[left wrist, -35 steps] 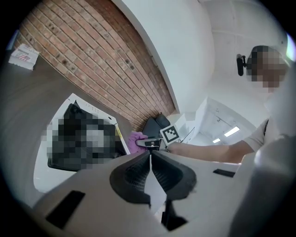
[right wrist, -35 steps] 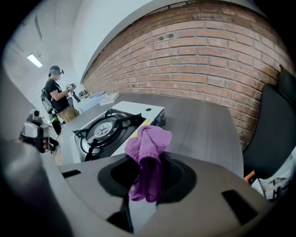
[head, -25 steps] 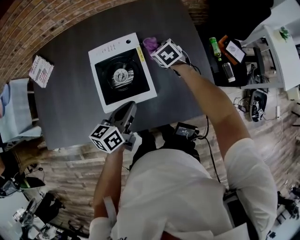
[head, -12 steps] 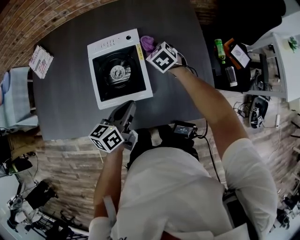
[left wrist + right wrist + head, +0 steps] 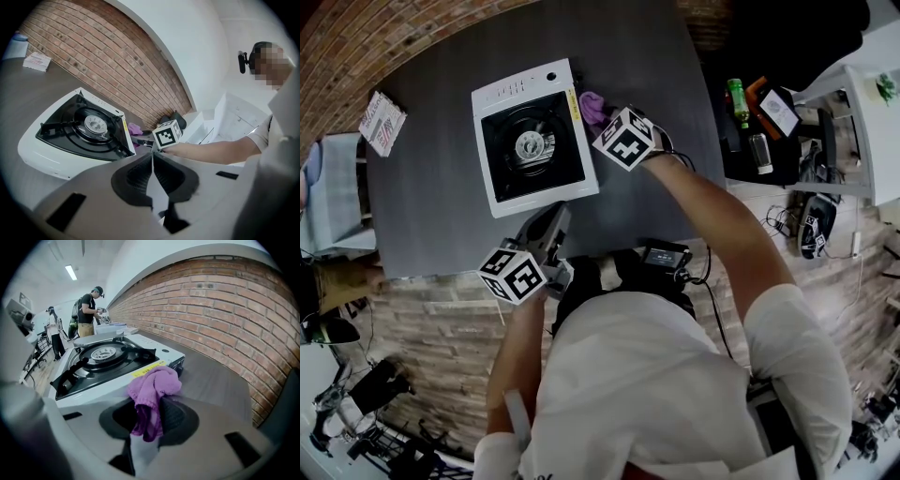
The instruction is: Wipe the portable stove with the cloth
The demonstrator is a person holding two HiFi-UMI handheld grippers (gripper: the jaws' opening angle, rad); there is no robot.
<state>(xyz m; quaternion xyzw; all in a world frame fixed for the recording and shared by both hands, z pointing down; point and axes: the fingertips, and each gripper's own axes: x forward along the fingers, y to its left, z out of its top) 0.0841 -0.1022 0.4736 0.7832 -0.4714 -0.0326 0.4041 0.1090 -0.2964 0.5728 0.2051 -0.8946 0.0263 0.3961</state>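
Your right tool [image 5: 151, 405], clamped on the purple cloth [image 5: 153, 385], has edged nearer the portable stove [image 5: 110, 363]; your left tool [image 5: 152, 161] hangs closed, empty; all wiping remains.

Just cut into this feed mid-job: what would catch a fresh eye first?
The white stove with its black burner well stands out on the dark table. By its far right corner, the right gripper is shut on a bunched purple cloth. The left gripper hangs shut and empty at the stove's near side.
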